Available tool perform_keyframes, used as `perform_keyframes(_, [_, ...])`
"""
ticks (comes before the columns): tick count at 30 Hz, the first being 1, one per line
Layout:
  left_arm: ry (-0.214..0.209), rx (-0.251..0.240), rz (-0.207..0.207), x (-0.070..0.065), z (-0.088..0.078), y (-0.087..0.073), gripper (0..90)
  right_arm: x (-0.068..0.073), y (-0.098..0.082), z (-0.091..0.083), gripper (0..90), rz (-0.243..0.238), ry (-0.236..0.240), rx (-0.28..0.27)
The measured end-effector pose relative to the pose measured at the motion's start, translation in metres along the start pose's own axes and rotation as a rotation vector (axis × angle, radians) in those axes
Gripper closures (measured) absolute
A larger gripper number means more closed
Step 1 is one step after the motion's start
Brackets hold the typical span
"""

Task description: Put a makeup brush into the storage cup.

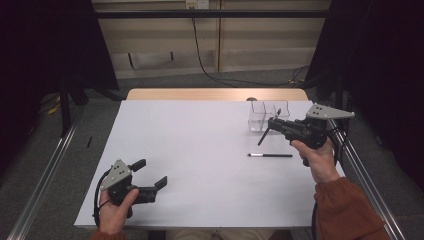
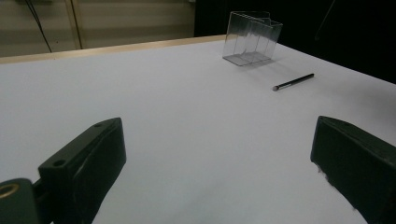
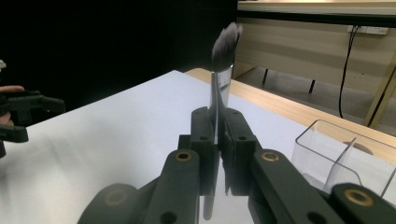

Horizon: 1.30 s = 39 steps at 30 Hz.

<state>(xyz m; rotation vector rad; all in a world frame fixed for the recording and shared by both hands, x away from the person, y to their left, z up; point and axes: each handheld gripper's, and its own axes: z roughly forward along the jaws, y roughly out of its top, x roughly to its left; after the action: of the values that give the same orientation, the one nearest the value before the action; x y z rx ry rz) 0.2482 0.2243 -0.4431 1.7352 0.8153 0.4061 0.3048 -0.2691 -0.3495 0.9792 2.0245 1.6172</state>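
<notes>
One brush pinched in right hand-held gripper, right of frame, beside clear box. Light, thin, stiff handle, probably slippery; soft tip. Hold mid-handle. Left hand-held gripper open, empty, lower left. Second brush lies on bench.

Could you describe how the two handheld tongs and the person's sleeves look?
Both tongs, left and right, are black, with blocky jaws and round bolt holes. Each carries a grey three-cornered plate on top. A black cable trails from the left one. The person's sleeve is rust-orange knit.
</notes>
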Motion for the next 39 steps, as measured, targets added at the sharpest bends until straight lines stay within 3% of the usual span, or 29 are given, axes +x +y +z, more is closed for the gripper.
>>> perform_keyframes(21, [0.007, -0.003, 0.0, 0.002, -0.004, 0.001, 3.4, -0.039, 0.029, 0.012, 84.4, -0.005, -0.116, 0.014])
perform_keyframes(39, [0.004, 0.0, 0.028, 0.001, -0.004, 0.002, 3.4, -0.059, 0.047, 0.042, 84.4, -0.027, -0.182, 0.039])
